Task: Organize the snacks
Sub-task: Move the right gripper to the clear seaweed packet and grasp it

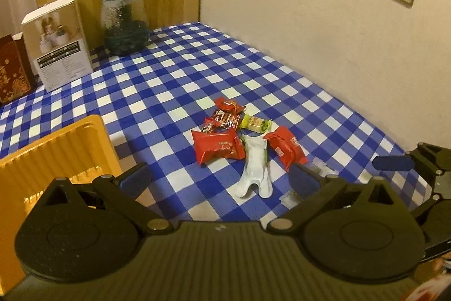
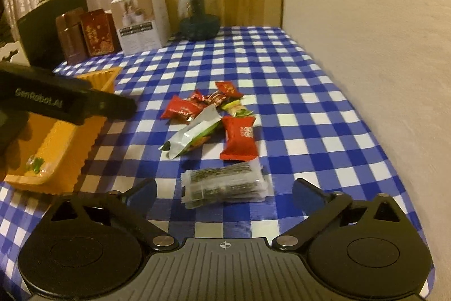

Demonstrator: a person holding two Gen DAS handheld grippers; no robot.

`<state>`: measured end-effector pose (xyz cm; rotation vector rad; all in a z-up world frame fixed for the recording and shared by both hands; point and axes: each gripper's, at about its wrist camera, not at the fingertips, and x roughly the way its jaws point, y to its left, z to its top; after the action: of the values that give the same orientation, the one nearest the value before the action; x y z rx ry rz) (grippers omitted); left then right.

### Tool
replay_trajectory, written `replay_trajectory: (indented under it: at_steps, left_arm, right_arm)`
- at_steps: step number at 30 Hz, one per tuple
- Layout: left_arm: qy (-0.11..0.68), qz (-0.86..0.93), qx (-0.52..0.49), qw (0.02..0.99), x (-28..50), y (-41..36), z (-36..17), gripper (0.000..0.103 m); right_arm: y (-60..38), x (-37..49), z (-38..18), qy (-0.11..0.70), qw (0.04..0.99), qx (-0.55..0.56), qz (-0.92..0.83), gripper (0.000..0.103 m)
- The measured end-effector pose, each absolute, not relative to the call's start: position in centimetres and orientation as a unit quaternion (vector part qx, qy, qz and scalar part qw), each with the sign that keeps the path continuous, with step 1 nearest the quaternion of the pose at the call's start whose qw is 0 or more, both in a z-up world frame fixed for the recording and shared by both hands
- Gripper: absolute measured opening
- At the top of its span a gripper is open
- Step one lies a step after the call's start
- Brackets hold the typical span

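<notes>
A pile of snacks lies on the blue checked tablecloth [image 1: 174, 81]: two red packets [image 1: 217, 147] [image 1: 284, 147], a white pouch [image 1: 255, 165], a green candy [image 1: 255, 124] and small red candies [image 1: 225, 114]. My left gripper [image 1: 220, 179] stands open just short of the pile, nothing between its fingers. A yellow tray [image 1: 56, 154] sits to its left. In the right wrist view a clear packet of dark seaweed sticks [image 2: 225, 185] lies between the open fingers of my right gripper [image 2: 225, 192], and the pads do not touch it. The tray [image 2: 64, 143] holds one green candy [image 2: 35, 162].
A glass jar [image 1: 125, 24], a white box [image 1: 59, 41] and dark red boxes [image 2: 97, 31] stand along the table's back edge. A cream wall [image 1: 310, 33] with sockets runs close along the right side. One finger of the left gripper [image 2: 118, 106] hangs over the tray.
</notes>
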<state>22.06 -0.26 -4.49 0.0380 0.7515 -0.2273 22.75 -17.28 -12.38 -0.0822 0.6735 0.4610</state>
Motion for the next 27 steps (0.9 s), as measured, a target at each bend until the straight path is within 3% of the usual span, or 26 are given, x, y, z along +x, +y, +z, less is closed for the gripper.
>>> replay_trajectory:
  at_steps: [27]
  left_arm:
    - [0.384,-0.119,0.009,0.916,24.0,0.1,-6.0,0.103]
  right_arm:
    - [-14.8,28.4,-16.5,0.376,0.886,-0.086,0.258,0.102]
